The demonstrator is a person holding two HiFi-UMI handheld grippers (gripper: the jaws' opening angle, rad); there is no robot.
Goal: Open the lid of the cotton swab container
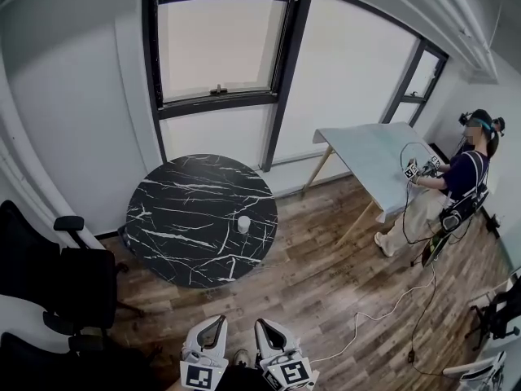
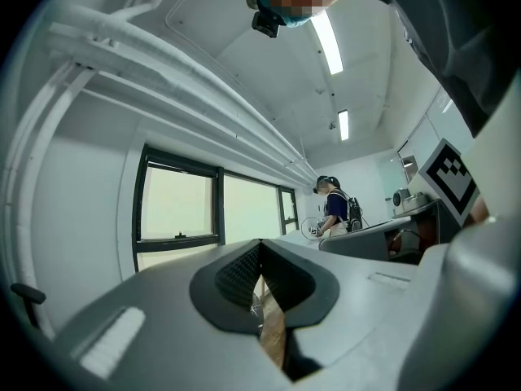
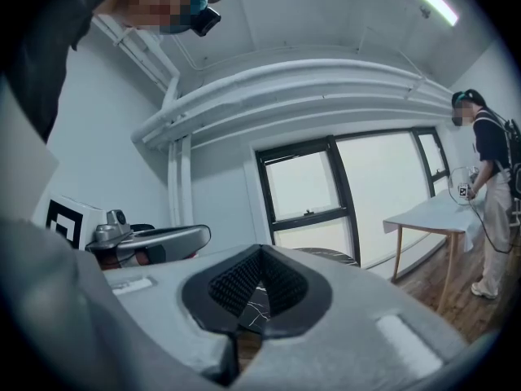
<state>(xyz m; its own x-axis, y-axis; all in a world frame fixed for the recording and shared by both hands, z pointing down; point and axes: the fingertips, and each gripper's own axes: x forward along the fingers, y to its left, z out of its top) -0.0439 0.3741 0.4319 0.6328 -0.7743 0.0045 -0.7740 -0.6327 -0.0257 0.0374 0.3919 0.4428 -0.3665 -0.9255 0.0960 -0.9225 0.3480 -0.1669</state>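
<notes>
- While the left hand-held gripper point(image 1: 217, 322) and the right hand-held gripper point(image 1: 263, 326) sit side by side over the wood floor point(image 1: 326, 292), each has its jaws closed.
- In the left gripper view, the left hand-held gripper point(image 2: 260, 247) shows its ribbed black pads point(image 2: 238, 274) meeting at the tip, with nothing held between them.
- In the right gripper view, the right hand-held gripper point(image 3: 260, 251) looks the same: its pads point(image 3: 236, 279) are together and it is empty.
- Each one carries a marker cube at its rear, the left cube point(image 1: 199, 375) and the right cube point(image 1: 295, 373).
- The cotton swab container point(image 1: 243, 224), a small white cylinder, stands upright ahead of both hand-held grippers, well apart from them.
- It rests on the near right part of the round black marbled bench point(image 1: 179, 210).
- It is too small to tell how its lid sits.
- That bench also shows just beyond the right hand-held gripper's tips point(image 3: 330, 257).
- Black chairs point(image 1: 73, 275) stand to the left of the left hand-held gripper, beside the bench.
- Far ahead and to the right of the right hand-held gripper, another person point(image 1: 460, 177) stands at a long pale bench point(image 1: 366, 157).
- A cable point(image 1: 383, 312) trails across the floor on that side.
- A dark-framed window point(image 1: 220, 47) fills the wall beyond the round bench.
</notes>
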